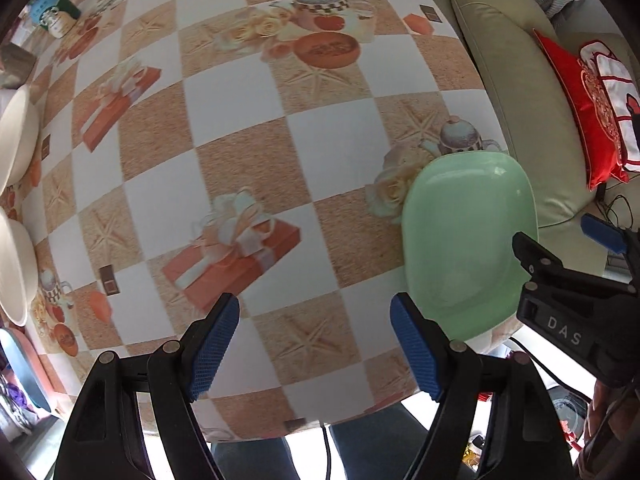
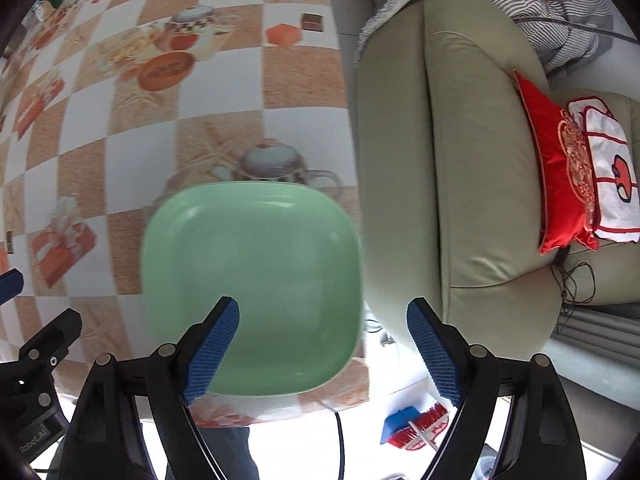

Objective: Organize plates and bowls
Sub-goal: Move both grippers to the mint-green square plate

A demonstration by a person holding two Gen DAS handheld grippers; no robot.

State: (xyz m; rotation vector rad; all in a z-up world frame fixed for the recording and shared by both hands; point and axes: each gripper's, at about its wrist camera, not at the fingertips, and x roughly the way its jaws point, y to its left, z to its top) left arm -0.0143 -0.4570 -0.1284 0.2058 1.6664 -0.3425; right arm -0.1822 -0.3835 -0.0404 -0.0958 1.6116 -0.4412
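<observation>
A pale green, rounded-square plate [image 2: 256,272] lies on the checkered tablecloth at the table's near right corner, also seen as the green plate [image 1: 468,248] in the left wrist view. My right gripper [image 2: 323,306] hangs open above the plate's right edge; one blue pad is over the plate, the other past the table's edge. It holds nothing. My left gripper [image 1: 316,304] is open over bare cloth, left of the plate. Two white bowls [image 1: 18,132] sit at the far left, with a blue plate [image 1: 20,368] below them.
A green sofa [image 2: 460,160] with a red cushion [image 2: 560,168] stands close along the table's right side. Mugs [image 1: 56,12] sit at the far left corner. A person's legs [image 1: 360,440] show under the near edge. A red-and-blue brush [image 2: 416,424] lies on the floor.
</observation>
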